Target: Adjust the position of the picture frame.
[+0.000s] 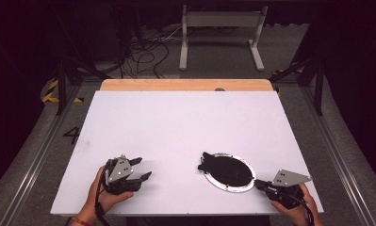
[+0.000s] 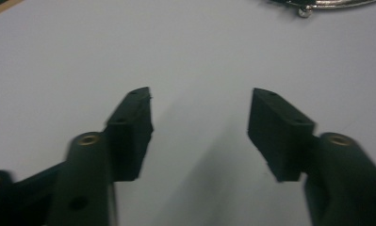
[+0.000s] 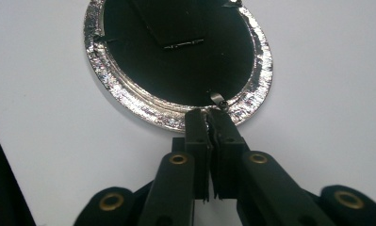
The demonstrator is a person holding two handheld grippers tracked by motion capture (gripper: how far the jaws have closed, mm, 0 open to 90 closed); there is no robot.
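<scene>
A round dish with a crinkled silver rim (image 1: 222, 187) (image 3: 129, 100) and a black inside lies on the white table (image 1: 176, 122) at the front right. A flat black piece (image 1: 205, 163) (image 3: 176, 23) rests in it and sticks out over its far left rim. My right gripper (image 1: 259, 183) (image 3: 208, 115) reaches in from the right, its jaws pressed together on the near edge of the rim, beside a small metal tab (image 3: 216, 99). My left gripper (image 1: 144, 168) (image 2: 200, 108) rests at the front left, jaws apart over bare table with nothing between them.
A wooden strip (image 1: 185, 84) runs along the table's far edge. On the floor beyond stand a white metal frame (image 1: 221, 28) and a tangle of cables (image 1: 143, 52). Metal rails run along both sides of the table.
</scene>
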